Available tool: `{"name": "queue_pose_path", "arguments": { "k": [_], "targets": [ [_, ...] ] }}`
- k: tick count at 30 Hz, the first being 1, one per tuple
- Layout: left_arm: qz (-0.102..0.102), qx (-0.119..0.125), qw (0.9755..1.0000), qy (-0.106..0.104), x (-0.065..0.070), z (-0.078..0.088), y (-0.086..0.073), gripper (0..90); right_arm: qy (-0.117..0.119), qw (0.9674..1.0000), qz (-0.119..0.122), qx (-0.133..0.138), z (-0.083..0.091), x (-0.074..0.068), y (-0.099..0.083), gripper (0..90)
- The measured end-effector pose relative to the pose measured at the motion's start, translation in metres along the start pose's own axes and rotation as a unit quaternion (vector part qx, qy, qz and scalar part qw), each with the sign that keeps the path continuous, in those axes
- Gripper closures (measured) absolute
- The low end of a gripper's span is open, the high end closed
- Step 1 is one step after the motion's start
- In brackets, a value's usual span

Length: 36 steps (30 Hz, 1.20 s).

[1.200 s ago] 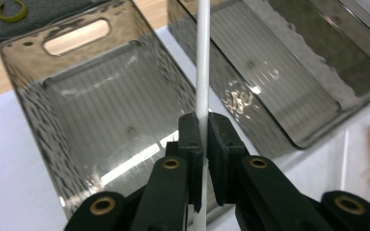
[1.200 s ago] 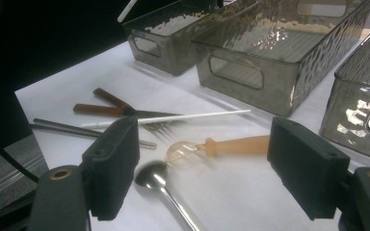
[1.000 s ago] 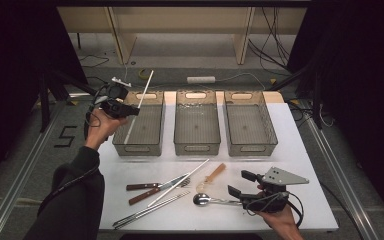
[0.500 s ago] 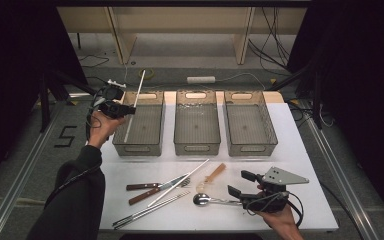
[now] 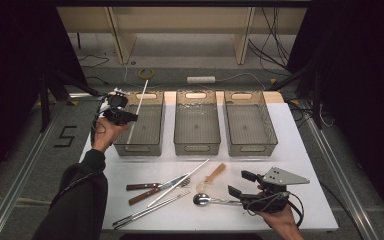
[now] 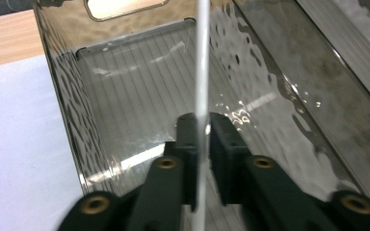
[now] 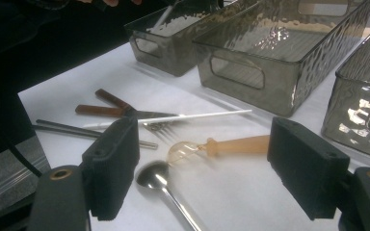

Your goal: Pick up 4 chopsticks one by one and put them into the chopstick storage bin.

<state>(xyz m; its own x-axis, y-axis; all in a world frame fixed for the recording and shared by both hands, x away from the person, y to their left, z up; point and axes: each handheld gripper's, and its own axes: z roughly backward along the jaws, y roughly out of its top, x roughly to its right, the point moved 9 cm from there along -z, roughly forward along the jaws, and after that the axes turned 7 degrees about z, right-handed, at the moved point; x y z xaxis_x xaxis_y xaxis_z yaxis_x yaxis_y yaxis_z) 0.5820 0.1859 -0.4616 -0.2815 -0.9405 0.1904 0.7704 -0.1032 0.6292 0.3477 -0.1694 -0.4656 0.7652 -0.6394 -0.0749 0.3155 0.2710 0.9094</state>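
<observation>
My left gripper (image 5: 122, 116) hovers over the near left corner of the left bin (image 5: 138, 148). A thin white chopstick (image 5: 139, 105) stands steeply between its jaws, with the lower end down inside the bin. In the left gripper view the chopstick (image 6: 202, 57) runs between the pads of my left gripper (image 6: 202, 130), with a sliver of gap beside it. The jaws have just been opening. My right gripper (image 5: 240, 183) rests near the table's front right, open wide with nothing in it, just above a metal spoon (image 5: 205, 200).
Middle bin (image 5: 196, 148) and right bin (image 5: 250, 148) stand in a row with the left one. On the white table (image 5: 305, 150) lie a wooden-handled clear spoon (image 7: 231, 144), another white chopstick (image 7: 197, 116), a brown-handled fork and knife (image 5: 145, 187) and metal chopsticks (image 5: 145, 212).
The left hand has sunk toward the left bin. The white chopstick now reaches lower into the bin. The right gripper has stayed where it was.
</observation>
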Motion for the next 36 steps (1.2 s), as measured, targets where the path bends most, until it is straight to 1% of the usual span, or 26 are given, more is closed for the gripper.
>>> {"name": "queue_pose_path", "arguments": {
  "k": [1, 3, 5, 8, 9, 10, 12, 14, 17, 19, 20, 22, 23, 24, 25, 28, 30, 34, 36],
  "targets": [
    [0.002, 0.0, 1.0, -0.001, 0.001, 0.001, 0.0, 68.1, 0.0, 1.0, 0.0, 0.001, 0.0, 0.0, 0.0, 28.0],
    [0.001, -0.006, 0.9999, -0.009, 0.006, 0.005, -0.002, 61.2, 0.0, 1.0, 0.0, 0.001, 0.0, 0.001, 0.0, 27.9],
    [0.003, -0.009, 0.9998, -0.02, 0.013, 0.011, -0.004, 54.2, 0.0, 1.0, -0.001, 0.001, 0.0, 0.001, 0.0, 27.9],
    [-0.014, -0.019, 0.9992, -0.031, 0.028, 0.021, -0.012, 45.9, 0.0, 1.0, -0.001, 0.001, 0.0, 0.001, 0.0, 28.0],
    [-0.022, -0.02, 0.9989, -0.036, 0.034, 0.025, -0.014, 43.3, 0.0, 1.0, -0.001, 0.0, 0.0, 0.001, 0.0, 27.9],
    [-0.026, -0.018, 0.9987, -0.041, 0.04, 0.029, -0.017, 41.6, 0.0, 1.0, -0.001, 0.001, 0.0, 0.001, 0.0, 28.0],
    [-0.041, -0.02, 0.9977, -0.05, 0.051, 0.037, -0.023, 38.5, -0.001, 1.0, -0.001, 0.001, 0.001, 0.001, 0.0, 28.0],
    [-0.057, -0.027, 0.9962, -0.059, 0.063, 0.043, -0.032, 35.3, -0.002, 1.0, -0.001, 0.001, 0.001, 0.001, 0.0, 28.0],
    [-0.074, -0.034, 0.9941, -0.073, 0.079, 0.049, -0.048, 32.8, -0.002, 1.0, -0.001, 0.0, 0.001, 0.001, 0.0, 28.0],
    [-0.092, -0.051, 0.9922, -0.066, 0.086, 0.05, -0.059, 31.4, -0.001, 1.0, 0.0, 0.0, 0.001, 0.001, 0.0, 27.9],
    [-0.098, -0.053, 0.9915, -0.068, 0.091, 0.05, -0.064, 30.7, -0.001, 1.0, 0.0, 0.001, 0.001, 0.0, 0.0, 28.0],
    [-0.107, -0.066, 0.9889, -0.079, 0.101, 0.051, -0.076, 29.6, -0.001, 1.0, 0.003, -0.002, 0.001, -0.001, 0.0, 28.0],
    [-0.112, -0.075, 0.9876, -0.08, 0.105, 0.051, -0.081, 28.4, -0.001, 1.0, 0.002, -0.001, 0.001, -0.001, 0.0, 28.0],
    [-0.118, -0.077, 0.9869, -0.077, 0.107, 0.051, -0.085, 27.5, 0.0, 1.0, 0.002, -0.001, 0.001, -0.001, 0.001, 28.0],
    [-0.119, -0.08, 0.9868, -0.076, 0.11, 0.05, -0.09, 27.2, 0.0, 1.0, 0.002, -0.002, 0.001, -0.001, 0.0, 27.9],
    [-0.132, -0.094, 0.9837, -0.077, 0.118, 0.048, -0.104, 26.2, 0.001, 1.0, 0.005, -0.002, 0.001, -0.002, 0.0, 27.9],
    [-0.135, -0.101, 0.9823, -0.081, 0.124, 0.047, -0.112, 26.1, 0.001, 1.0, 0.004, -0.002, 0.001, -0.003, 0.001, 27.9],
    [-0.146, -0.12, 0.9786, -0.081, 0.132, 0.043, -0.127, 28.3, 0.001, 1.0, 0.006, -0.003, 0.001, -0.003, 0.001, 27.9],
    [-0.147, -0.126, 0.9777, -0.081, 0.135, 0.041, -0.133, 29.8, 0.001, 1.0, 0.007, -0.002, 0.001, -0.003, 0.001, 27.9]
  ]
}}
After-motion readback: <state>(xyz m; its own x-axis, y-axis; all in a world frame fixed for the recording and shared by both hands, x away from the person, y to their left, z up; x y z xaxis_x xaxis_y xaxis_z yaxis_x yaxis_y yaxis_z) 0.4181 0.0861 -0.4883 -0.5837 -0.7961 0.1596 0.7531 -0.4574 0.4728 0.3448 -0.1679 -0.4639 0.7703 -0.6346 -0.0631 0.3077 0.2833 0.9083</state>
